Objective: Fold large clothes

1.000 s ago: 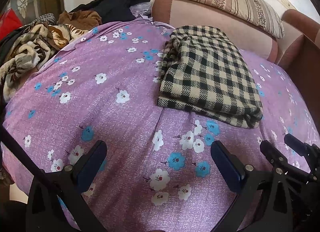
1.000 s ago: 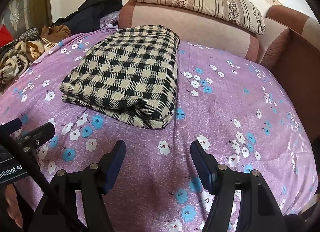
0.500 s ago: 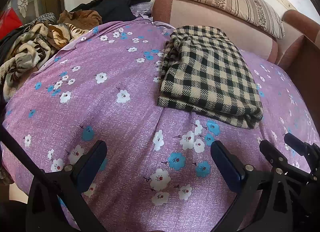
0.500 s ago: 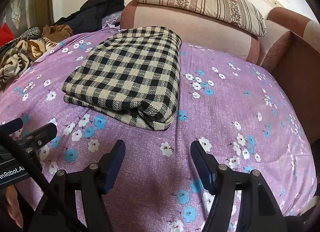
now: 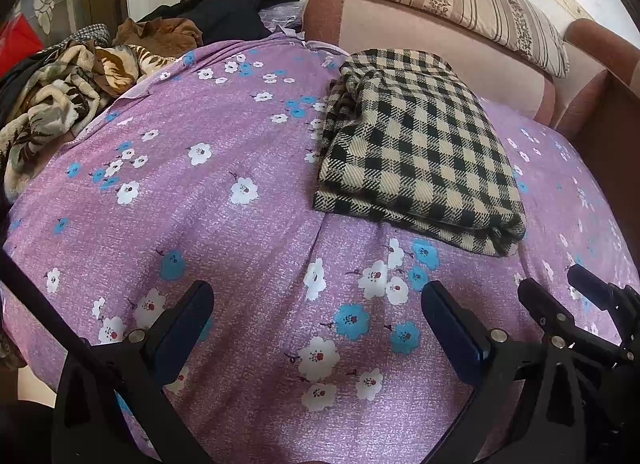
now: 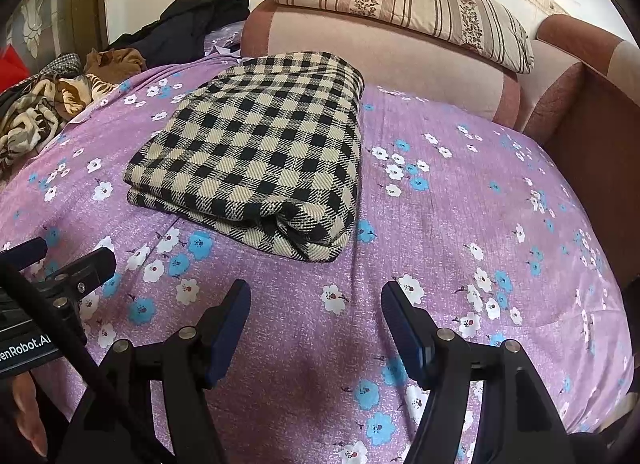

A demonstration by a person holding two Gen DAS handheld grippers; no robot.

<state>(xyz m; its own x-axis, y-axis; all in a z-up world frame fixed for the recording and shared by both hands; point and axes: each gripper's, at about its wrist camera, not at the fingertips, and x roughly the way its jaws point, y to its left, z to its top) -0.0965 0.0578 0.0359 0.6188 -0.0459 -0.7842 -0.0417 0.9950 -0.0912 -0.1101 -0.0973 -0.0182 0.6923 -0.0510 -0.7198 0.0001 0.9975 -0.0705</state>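
Observation:
A black-and-beige checked garment (image 5: 420, 152) (image 6: 260, 152) lies folded into a thick rectangle on the purple flowered bedsheet (image 5: 240, 244) (image 6: 460, 224). My left gripper (image 5: 316, 312) hovers open above the sheet, in front and to the left of the fold, holding nothing. My right gripper (image 6: 316, 312) is open too, just in front of the garment's near corner, with nothing between its fingers. Each gripper shows at the edge of the other's view: the right gripper (image 5: 580, 304) and the left gripper (image 6: 64, 268).
A heap of unfolded clothes (image 5: 72, 96) (image 6: 48, 104) lies at the bed's far left, with dark garments (image 5: 240, 4) behind. A pink padded headboard (image 6: 400, 52) carries a striped pillow (image 6: 400, 0). A brown side rail (image 6: 592, 136) bounds the right.
Both grippers have drawn back slightly from the folded garment, which sits a little lower in each view. The garment itself has not moved.

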